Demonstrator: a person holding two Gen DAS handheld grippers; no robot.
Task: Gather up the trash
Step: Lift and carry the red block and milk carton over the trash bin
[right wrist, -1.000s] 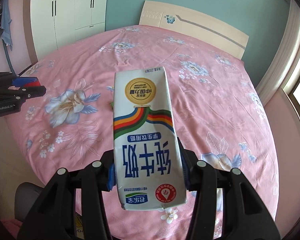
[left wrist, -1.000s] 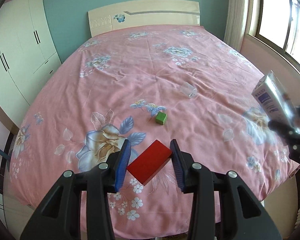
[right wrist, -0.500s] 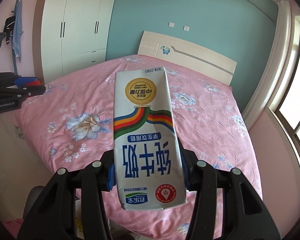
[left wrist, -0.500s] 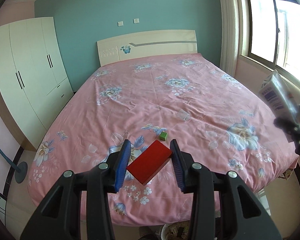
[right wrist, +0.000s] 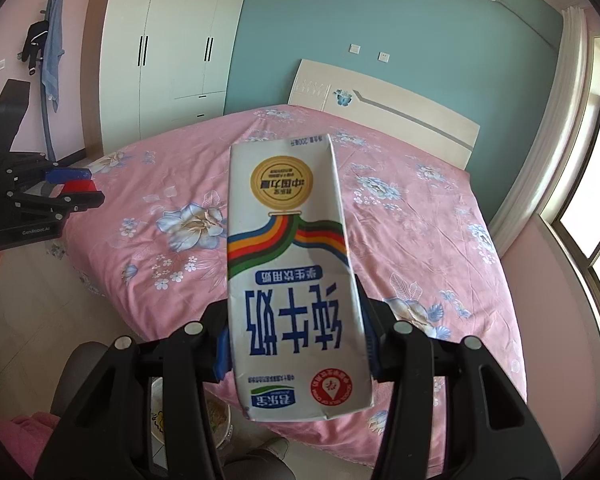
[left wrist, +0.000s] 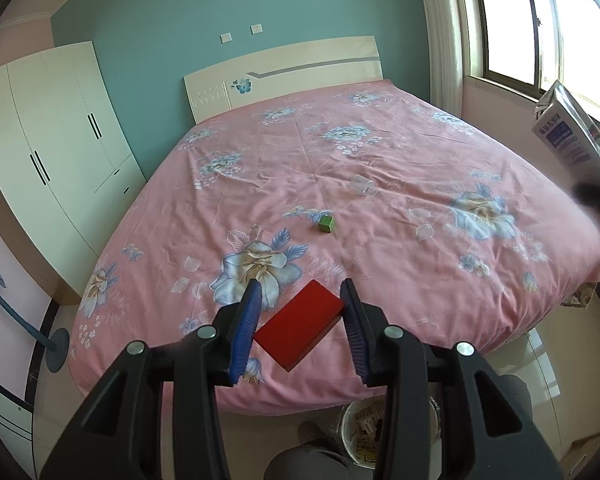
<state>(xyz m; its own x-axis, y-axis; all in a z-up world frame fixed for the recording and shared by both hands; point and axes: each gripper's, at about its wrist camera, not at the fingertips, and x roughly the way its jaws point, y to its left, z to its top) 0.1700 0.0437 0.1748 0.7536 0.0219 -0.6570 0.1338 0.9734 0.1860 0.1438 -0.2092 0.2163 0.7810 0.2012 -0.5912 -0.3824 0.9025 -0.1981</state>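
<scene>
step: hauling trash off the bed | left tool [left wrist: 300,326] clamped on flat red rectangular block [left wrist: 300,326] | right tool [right wrist: 296,344] clamped on white printed milk carton [right wrist: 292,276] | next, I guess: lower both over the round bin [left wrist: 366,426] by the bed [left wrist: 380,152], let go

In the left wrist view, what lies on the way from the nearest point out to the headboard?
Red block in the left hand-held gripper → green cube → clear plastic cup → headboard.
</scene>
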